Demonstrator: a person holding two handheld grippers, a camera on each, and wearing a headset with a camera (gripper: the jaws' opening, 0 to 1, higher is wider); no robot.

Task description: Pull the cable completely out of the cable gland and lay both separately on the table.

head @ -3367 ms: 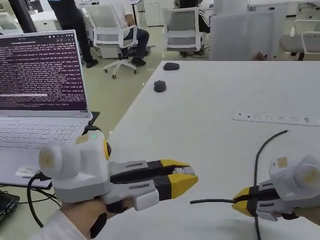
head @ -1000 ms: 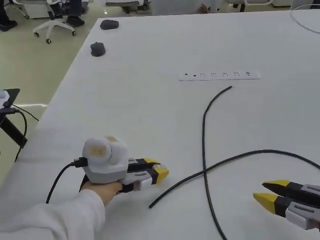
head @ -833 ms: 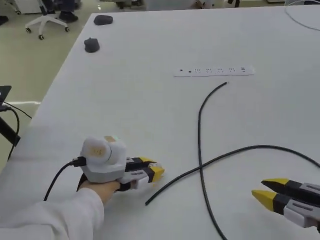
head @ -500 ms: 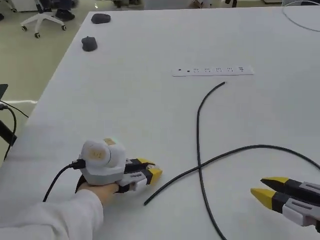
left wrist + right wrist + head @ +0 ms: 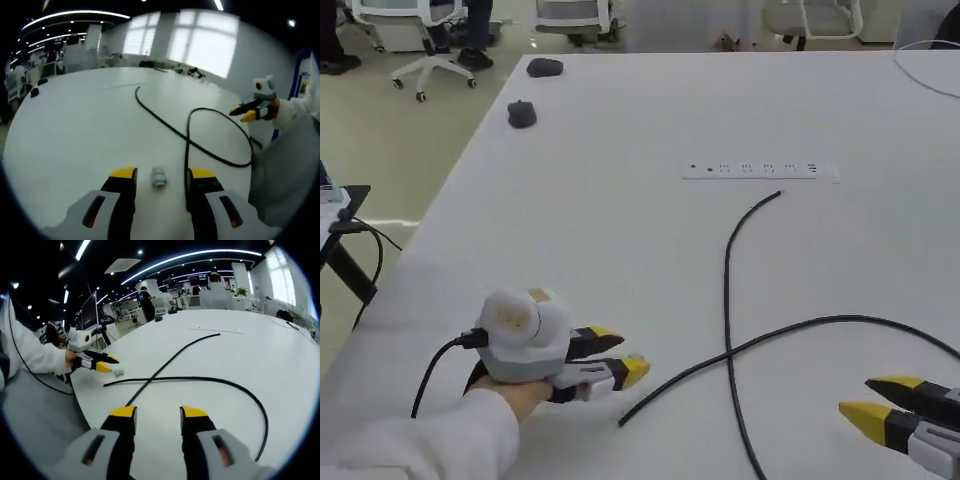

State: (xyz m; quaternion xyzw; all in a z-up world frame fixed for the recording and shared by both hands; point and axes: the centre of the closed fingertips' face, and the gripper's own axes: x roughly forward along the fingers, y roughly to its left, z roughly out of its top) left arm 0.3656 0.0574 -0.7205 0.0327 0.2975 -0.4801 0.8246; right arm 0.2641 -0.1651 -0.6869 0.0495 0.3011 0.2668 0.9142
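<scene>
A black cable lies loose on the white table, looped so that it crosses itself. In the left gripper view the cable runs away past the right jaw. A small grey cable gland rests on the table between the jaws of my left gripper, which is open and not touching it. The head view has the left gripper low at the near left, the gland at its tips. My right gripper is open at the near right, empty, short of the cable.
A white power strip lies beyond the cable's far end. Two dark mice sit near the table's far left edge. Office chairs stand on the floor to the left. A thin white wire curves at the far right.
Some seconds ago both grippers were raised and the right one was shut on the cable. Now the cable lies free, the right gripper is open, and the left jaws have spread around the gland.
</scene>
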